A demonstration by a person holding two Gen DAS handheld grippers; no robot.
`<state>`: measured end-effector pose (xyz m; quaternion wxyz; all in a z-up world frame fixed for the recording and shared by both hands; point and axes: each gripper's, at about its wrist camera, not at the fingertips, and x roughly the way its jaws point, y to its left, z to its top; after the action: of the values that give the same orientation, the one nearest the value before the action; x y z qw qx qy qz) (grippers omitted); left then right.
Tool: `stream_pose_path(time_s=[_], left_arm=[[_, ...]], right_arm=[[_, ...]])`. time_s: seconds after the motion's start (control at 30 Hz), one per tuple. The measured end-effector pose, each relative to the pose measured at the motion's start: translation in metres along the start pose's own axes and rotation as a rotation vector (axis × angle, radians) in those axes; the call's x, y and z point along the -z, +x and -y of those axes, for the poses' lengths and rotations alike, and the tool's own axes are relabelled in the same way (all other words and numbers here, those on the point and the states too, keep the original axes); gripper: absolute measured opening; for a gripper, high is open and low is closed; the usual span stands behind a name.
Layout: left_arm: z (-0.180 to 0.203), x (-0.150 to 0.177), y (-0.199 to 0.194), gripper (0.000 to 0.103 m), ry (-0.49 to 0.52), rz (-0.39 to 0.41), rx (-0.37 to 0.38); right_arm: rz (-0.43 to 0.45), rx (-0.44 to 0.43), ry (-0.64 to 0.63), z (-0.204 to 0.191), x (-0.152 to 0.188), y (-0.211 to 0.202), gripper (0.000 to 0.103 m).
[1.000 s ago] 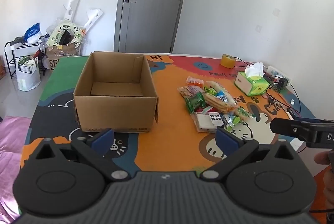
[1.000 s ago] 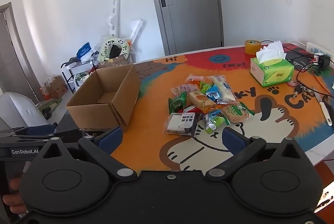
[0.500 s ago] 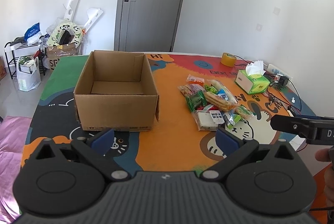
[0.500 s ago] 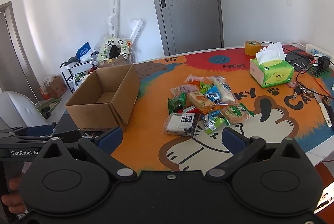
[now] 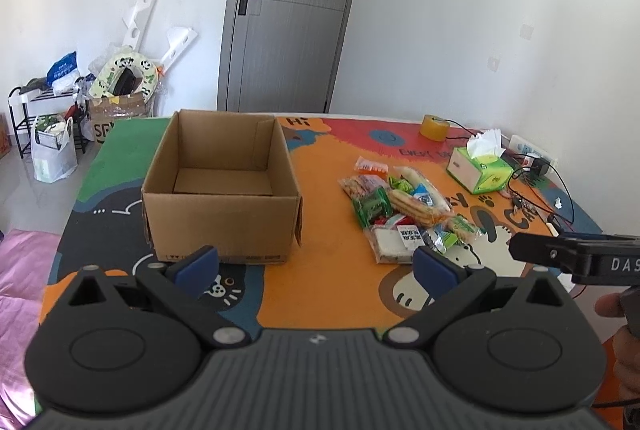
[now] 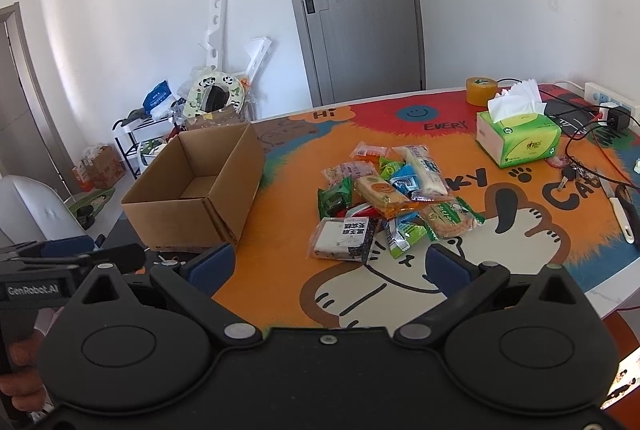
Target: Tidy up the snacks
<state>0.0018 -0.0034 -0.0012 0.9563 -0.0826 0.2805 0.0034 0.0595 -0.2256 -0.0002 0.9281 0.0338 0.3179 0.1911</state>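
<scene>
None of the snacks has gone into the open brown cardboard box (image 5: pixel 221 185) yet: I can see its bare floor from the left wrist camera, and it stands toward the tabletop's (image 5: pixel 332 258) left side, a little in from the near edge. The heap of wrapped snacks (image 6: pixel 384 201) lies in the middle of the colourful cartoon-printed tabletop, well apart from the box, with the white-and-black packet (image 6: pixel 346 234) nearest my edge and the green packet (image 6: pixel 334 198) on the side facing the box. A green tissue box (image 6: pixel 518 141) and a roll of yellow tape (image 6: pixel 481 91) sit toward the far right corner, apart from the heap.

I hold both claws above the near edge. The left claw (image 5: pixel 316 264) has its blue pads spread wide with nothing between them; the right claw (image 6: pixel 327 268) is likewise spread and empty. So the whole job, as I judge it, is still ahead: every packet has to be carried across to the box.

Against the frames of a second ago, little differs: the box and heap lie where they were, neither claw has closed, and both views have only drifted slightly.
</scene>
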Motion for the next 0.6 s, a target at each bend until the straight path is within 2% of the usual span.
stream_pose_path(time_s=[0.13, 0.23, 0.6], left_arm=[[0.0047, 0.0024, -0.0018, 0.103, 0.025, 0.021, -0.029], [0.0048, 0.0029, -0.0017, 0.103, 0.021, 0.017, -0.001], [0.0044, 0.0052, 0.0002, 0.103, 0.021, -0.004, 0.008]], right_arm=[[-0.001, 0.001, 0.001, 0.0002, 0.0003, 0.0, 0.103], [0.0, 0.001, 0.001, 0.0006, 0.0003, 0.0002, 0.103], [-0.011, -0.011, -0.001, -0.0014, 0.0005, 0.0015, 0.103]])
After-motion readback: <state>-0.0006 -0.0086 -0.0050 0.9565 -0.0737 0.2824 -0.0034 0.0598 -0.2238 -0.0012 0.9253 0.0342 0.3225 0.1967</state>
